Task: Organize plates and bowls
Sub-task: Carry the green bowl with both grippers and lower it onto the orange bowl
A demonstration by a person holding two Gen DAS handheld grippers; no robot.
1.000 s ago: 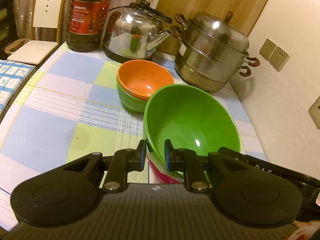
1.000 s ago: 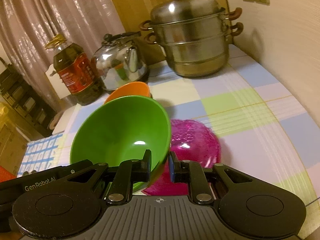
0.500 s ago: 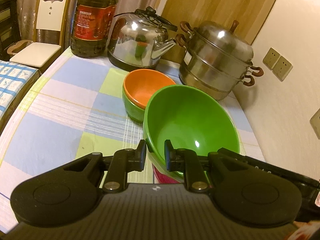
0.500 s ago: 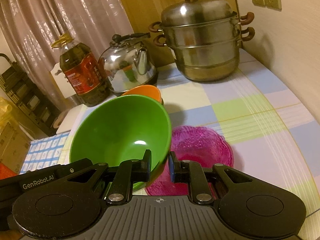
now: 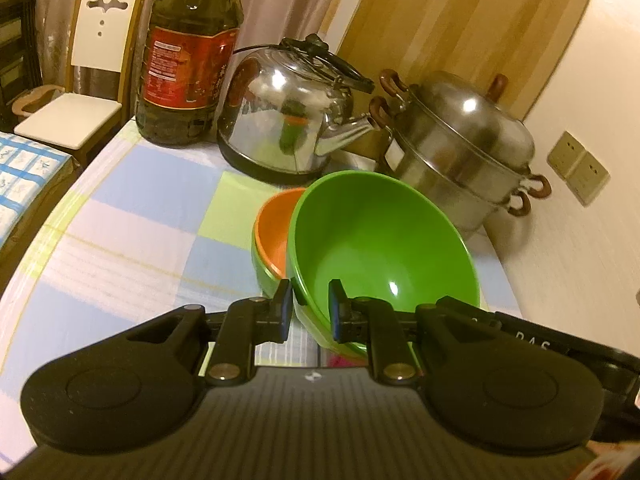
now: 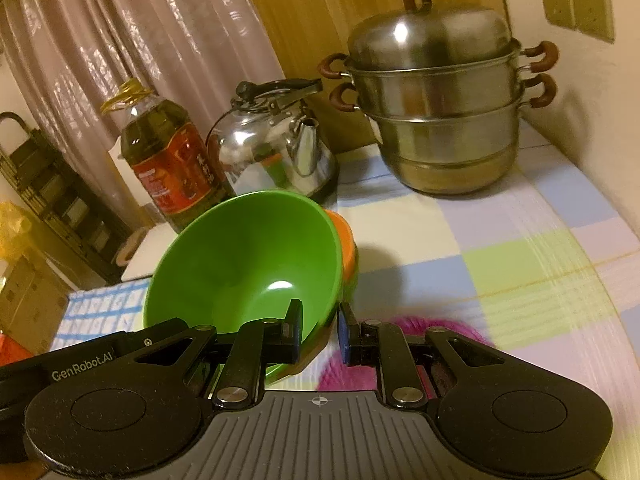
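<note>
Both grippers carry one large green bowl (image 5: 380, 240) (image 6: 248, 256) in the air. My left gripper (image 5: 310, 312) is shut on its near left rim, and my right gripper (image 6: 320, 332) is shut on its near right rim. Just beyond the bowl stands an orange bowl (image 5: 274, 228) (image 6: 346, 240) nested in a smaller green bowl (image 5: 266, 276); the held bowl overlaps them in both views. A pink glass plate (image 6: 444, 332) lies on the checked tablecloth under my right gripper, mostly hidden.
A steel kettle (image 5: 292, 120) (image 6: 276, 144), a tiered steel steamer pot (image 5: 460, 144) (image 6: 436, 92) and a big oil bottle (image 5: 188, 56) (image 6: 168, 164) line the table's far edge. A wall with sockets (image 5: 576, 168) runs along the right. A white chair (image 5: 80, 92) stands off the far left corner.
Both grippers have carried the large green bowl away from over the pink plate toward the orange bowl, which it now partly covers. The kettle, pot and bottle look nearer.
</note>
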